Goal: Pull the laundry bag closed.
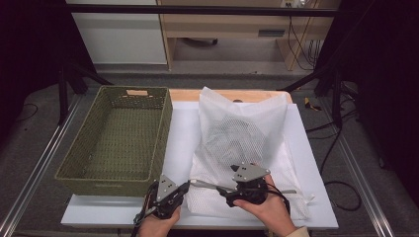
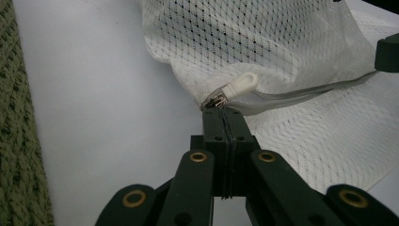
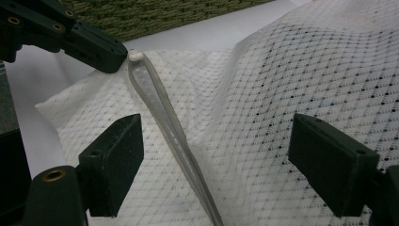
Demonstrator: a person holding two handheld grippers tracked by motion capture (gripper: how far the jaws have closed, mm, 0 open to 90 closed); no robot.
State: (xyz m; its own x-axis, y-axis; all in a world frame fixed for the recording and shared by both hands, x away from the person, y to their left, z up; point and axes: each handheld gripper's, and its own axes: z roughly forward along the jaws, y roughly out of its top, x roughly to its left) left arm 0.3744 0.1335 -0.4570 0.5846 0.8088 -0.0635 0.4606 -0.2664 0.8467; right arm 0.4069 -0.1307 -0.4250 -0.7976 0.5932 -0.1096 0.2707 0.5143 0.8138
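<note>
- No text, label, brand, number or sign is being shown legibly in any of the three views.
- A small pale tag is being seen on the far rim of the olive-green woven rectangular basket (image 1: 118, 136); no writing is being made out on it.

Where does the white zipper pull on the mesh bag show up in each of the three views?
High view: zipper pull low centre, at the left gripper's tip.
Left gripper view: centre, just beyond the shut jaws, at.
Right gripper view: upper left, at, beside the other gripper.
Shared landmark: the grey zipper strip on the mesh bag.
</note>
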